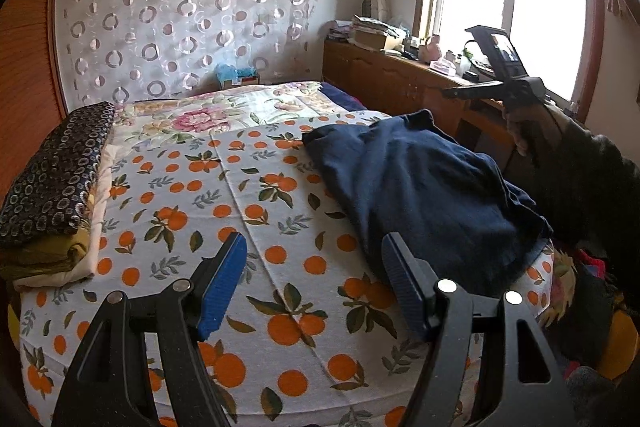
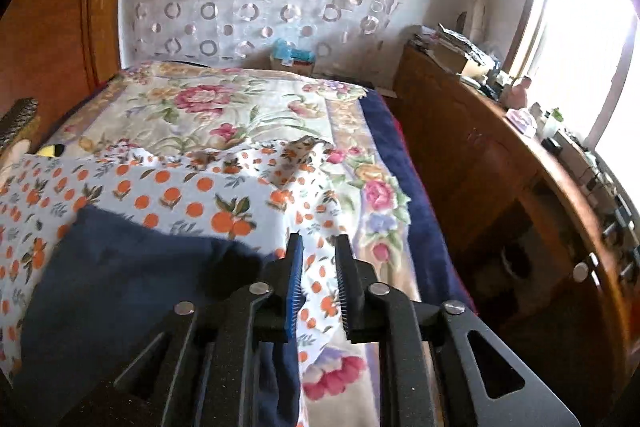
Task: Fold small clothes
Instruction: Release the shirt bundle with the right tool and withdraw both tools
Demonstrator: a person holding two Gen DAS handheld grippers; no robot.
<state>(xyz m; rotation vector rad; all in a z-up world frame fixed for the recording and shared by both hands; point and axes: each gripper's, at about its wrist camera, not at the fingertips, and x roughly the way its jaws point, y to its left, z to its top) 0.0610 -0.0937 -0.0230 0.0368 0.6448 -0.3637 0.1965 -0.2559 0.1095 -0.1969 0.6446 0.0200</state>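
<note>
Navy garment point(image 1: 424, 187) lies rumpled on the orange-print sheet point(image 1: 248, 211), both grippers empty.

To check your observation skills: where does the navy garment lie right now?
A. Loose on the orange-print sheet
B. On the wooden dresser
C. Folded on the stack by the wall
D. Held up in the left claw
A: the navy garment lies rumpled on the orange-print sheet, and the open left claw grips nothing.

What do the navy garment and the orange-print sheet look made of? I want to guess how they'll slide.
Navy garment: soft matte knit, likely cotton jersey; it drapes in limp folds. Orange-print sheet: matte, slightly fuzzy woven cloth, perhaps brushed cotton.
</note>
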